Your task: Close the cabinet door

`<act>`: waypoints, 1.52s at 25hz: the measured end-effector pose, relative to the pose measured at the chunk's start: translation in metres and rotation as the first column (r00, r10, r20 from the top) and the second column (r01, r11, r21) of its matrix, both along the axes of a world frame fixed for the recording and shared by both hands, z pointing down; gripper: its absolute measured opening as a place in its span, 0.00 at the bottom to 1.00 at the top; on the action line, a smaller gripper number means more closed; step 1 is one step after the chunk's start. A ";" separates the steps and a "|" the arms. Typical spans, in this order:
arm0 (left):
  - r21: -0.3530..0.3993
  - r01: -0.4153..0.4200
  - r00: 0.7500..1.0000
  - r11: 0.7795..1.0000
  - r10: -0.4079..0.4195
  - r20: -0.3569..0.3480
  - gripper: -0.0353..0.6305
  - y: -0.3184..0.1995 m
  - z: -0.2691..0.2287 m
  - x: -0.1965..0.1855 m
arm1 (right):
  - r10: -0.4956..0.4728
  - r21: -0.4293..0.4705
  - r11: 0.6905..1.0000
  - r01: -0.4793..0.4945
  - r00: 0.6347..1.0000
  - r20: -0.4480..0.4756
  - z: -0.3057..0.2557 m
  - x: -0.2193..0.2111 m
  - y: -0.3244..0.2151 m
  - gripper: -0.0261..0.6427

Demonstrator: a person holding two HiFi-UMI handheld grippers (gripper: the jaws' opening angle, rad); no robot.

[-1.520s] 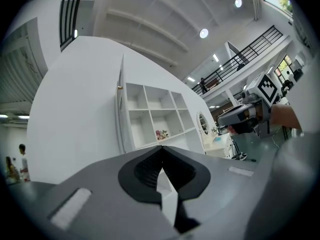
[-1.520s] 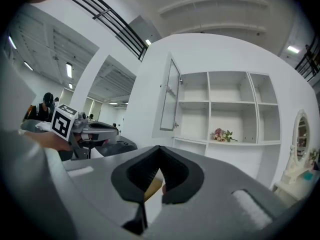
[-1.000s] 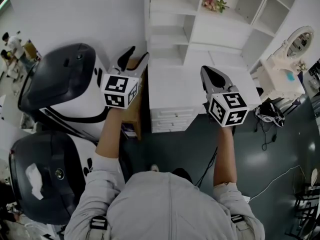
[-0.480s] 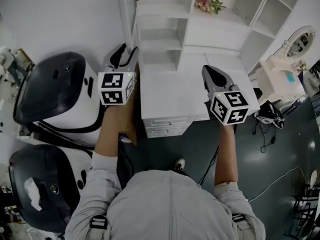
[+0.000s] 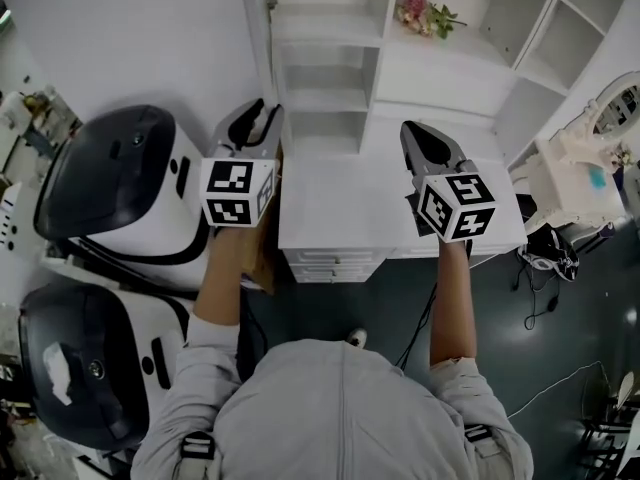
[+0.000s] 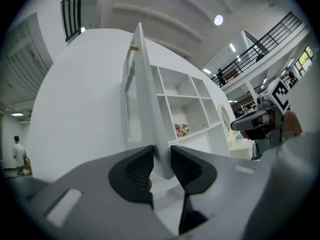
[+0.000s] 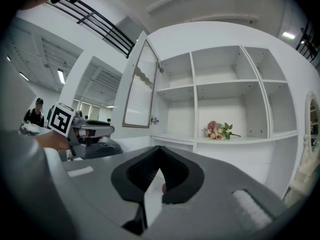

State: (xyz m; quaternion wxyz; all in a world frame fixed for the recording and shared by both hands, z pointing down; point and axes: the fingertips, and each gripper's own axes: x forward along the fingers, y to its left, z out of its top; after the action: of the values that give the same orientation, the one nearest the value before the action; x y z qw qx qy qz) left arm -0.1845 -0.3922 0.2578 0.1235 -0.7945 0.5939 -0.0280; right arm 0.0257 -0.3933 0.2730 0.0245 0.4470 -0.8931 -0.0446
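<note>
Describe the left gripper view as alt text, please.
The left claw, whose jaws have just been closing, grips the edge of the open white cabinet door between them. White shelves with flowers stand to its right.

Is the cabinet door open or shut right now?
Open. The cabinet door stands swung well out from the shelf unit, leaving its shelves and the flowers exposed.

left gripper [image 5: 267, 110]: fingers [image 6: 132, 173] just closing on cabinet door [image 6: 142, 84] edge | right gripper [image 5: 412, 133]: fingers together, empty

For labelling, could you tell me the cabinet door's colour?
The cabinet door is white, clearest in right gripper view.
</note>
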 end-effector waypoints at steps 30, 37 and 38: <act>0.073 -0.049 0.998 0.996 0.052 -0.046 0.18 -0.141 -0.021 0.143 | 0.005 0.009 1.000 -0.005 1.000 0.020 -0.004 0.116 -0.093 0.04; 0.066 -0.088 0.996 0.994 0.090 -0.029 0.18 -0.184 -0.017 0.152 | 0.004 0.013 1.000 -0.005 0.999 0.053 -0.017 0.118 -0.129 0.04; 0.068 -0.089 0.996 0.994 0.091 -0.026 0.18 -0.189 -0.017 0.153 | 0.002 0.010 1.000 -0.002 0.998 0.061 -0.017 0.117 -0.133 0.04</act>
State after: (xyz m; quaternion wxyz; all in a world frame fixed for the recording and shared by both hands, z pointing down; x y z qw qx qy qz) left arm -0.0316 -0.5815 0.2404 0.1424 -0.8163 0.5598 0.0087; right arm 0.1427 -0.5266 0.2559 -0.0051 0.4491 -0.8928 -0.0351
